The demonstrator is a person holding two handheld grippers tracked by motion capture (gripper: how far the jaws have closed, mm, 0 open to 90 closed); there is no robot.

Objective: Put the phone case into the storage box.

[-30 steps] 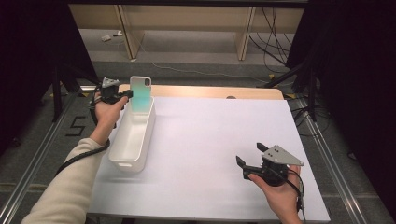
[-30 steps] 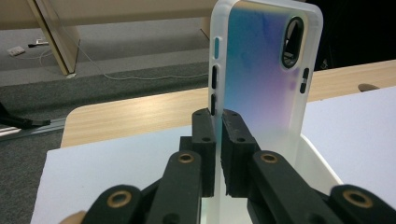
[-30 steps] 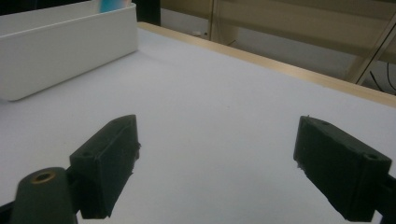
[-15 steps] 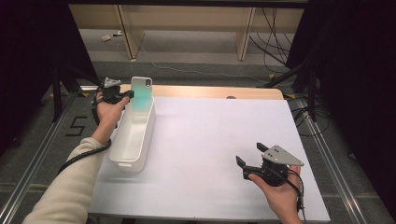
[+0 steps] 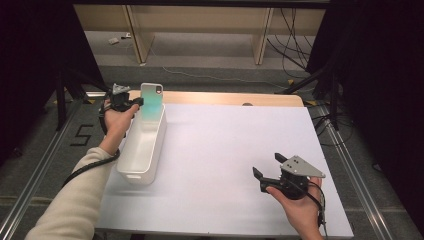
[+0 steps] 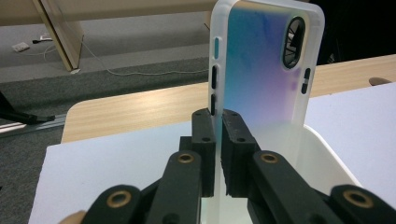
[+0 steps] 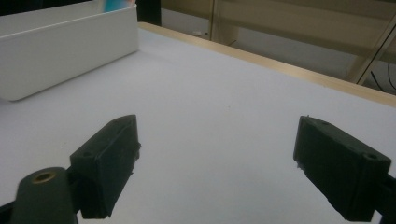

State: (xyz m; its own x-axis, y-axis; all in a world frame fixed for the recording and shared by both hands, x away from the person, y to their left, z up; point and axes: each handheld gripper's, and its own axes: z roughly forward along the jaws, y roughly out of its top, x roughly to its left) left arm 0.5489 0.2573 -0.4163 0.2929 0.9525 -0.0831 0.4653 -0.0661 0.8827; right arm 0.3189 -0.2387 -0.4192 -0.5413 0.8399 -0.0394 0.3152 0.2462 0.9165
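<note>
A translucent phone case (image 5: 151,98) with a blue-to-violet sheen stands upright over the far end of a long white bin (image 5: 131,166). My left gripper (image 5: 137,101) is shut on the case's left edge; in the left gripper view the case (image 6: 266,70) rises above the clamped jaws (image 6: 218,135), its lower part down inside the bin (image 6: 327,154). My right gripper (image 5: 267,165) rests low over the white tabletop (image 5: 225,145) at the front right, jaws wide apart with nothing between them (image 7: 215,163).
The bin (image 7: 56,42) lies along the table's left side, lengthways toward the far edge. A bare wooden strip (image 5: 225,98) runs along the far edge. Beyond it are floor cables (image 5: 295,35) and wooden furniture legs (image 5: 136,30). Metal rails flank the table.
</note>
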